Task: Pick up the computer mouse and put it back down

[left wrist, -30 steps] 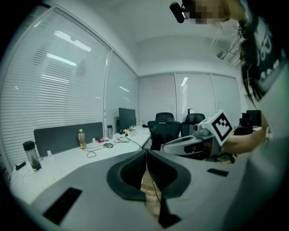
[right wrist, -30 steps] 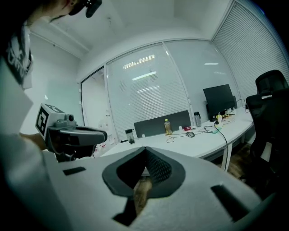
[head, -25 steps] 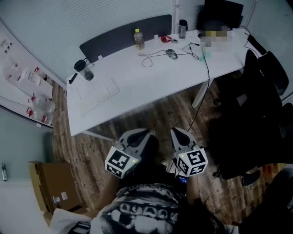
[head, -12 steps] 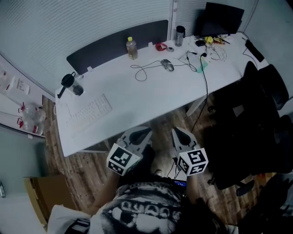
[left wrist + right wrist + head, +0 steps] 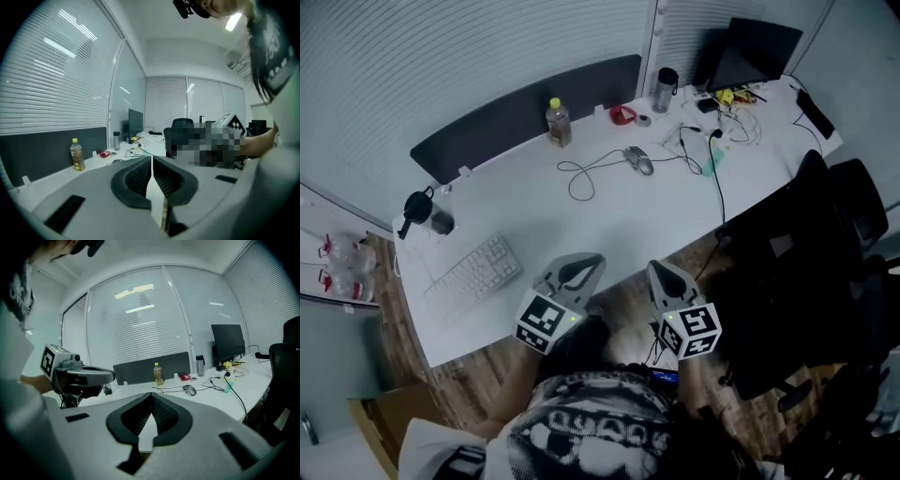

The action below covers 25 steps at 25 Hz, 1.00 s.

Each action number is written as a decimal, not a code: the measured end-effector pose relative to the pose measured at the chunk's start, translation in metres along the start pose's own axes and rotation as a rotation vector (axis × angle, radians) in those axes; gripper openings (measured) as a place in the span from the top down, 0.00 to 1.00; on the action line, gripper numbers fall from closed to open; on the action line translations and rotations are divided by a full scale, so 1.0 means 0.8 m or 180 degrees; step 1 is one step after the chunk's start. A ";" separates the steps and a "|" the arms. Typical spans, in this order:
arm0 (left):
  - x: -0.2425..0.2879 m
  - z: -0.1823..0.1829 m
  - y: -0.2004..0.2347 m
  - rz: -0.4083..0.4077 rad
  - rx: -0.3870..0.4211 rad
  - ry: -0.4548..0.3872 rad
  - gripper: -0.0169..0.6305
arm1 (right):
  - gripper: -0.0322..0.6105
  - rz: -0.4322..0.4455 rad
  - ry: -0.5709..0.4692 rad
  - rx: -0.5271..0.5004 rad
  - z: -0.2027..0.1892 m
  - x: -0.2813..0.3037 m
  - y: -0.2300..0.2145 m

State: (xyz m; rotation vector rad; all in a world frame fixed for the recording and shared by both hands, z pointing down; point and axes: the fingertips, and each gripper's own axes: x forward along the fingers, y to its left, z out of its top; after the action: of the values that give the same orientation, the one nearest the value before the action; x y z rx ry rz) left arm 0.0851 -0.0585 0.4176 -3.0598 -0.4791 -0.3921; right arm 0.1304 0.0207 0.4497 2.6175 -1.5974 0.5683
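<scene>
The grey computer mouse (image 5: 639,161) lies on the white desk (image 5: 581,225) toward its far side, its cable looping off to the left. It also shows small in the right gripper view, mouse (image 5: 189,390). My left gripper (image 5: 586,260) hangs over the desk's near edge, jaws shut with nothing between them; left gripper (image 5: 152,158). My right gripper (image 5: 656,269) is level beside it, just off that edge, also shut and empty; right gripper (image 5: 151,394). Both are well short of the mouse.
A yellow-capped bottle (image 5: 557,123) stands before a dark partition (image 5: 525,108). A white keyboard (image 5: 474,270) and a black jug (image 5: 427,214) lie left. A tumbler (image 5: 664,89), monitor (image 5: 759,52) and cables sit far right. Black office chairs (image 5: 806,244) crowd the right.
The desk has drawn closer in the head view. Both grippers have advanced from over the wooden floor to the desk's near edge, still shut and empty.
</scene>
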 end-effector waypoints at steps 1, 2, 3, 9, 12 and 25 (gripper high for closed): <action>0.005 -0.001 0.010 -0.0019 -0.0005 0.0009 0.96 | 0.95 -0.0019 0.0007 0.0000 0.003 0.009 -0.003; 0.010 -0.001 0.018 -0.0041 -0.0006 0.0008 0.96 | 0.95 -0.0039 0.0013 -0.0002 0.007 0.017 -0.005; 0.015 0.000 0.026 -0.0064 -0.0005 -0.0004 0.96 | 0.95 -0.0060 0.0018 -0.0004 0.009 0.025 -0.007; 0.035 -0.001 0.059 -0.0167 -0.0046 -0.0056 0.96 | 0.95 -0.0169 0.0062 -0.0025 0.014 0.057 -0.018; 0.041 -0.008 0.065 -0.0205 -0.0111 -0.0046 0.96 | 0.95 -0.0215 0.0138 -0.0026 0.009 0.062 -0.024; 0.096 -0.011 0.091 0.0156 -0.0272 0.0091 0.96 | 0.95 0.0091 0.0277 0.0025 0.011 0.108 -0.096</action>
State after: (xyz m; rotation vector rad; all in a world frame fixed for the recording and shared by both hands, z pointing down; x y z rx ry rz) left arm 0.1760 -0.1052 0.4467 -3.1359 -0.3955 -0.4657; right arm 0.2345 -0.0186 0.4820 2.5412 -1.6126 0.6811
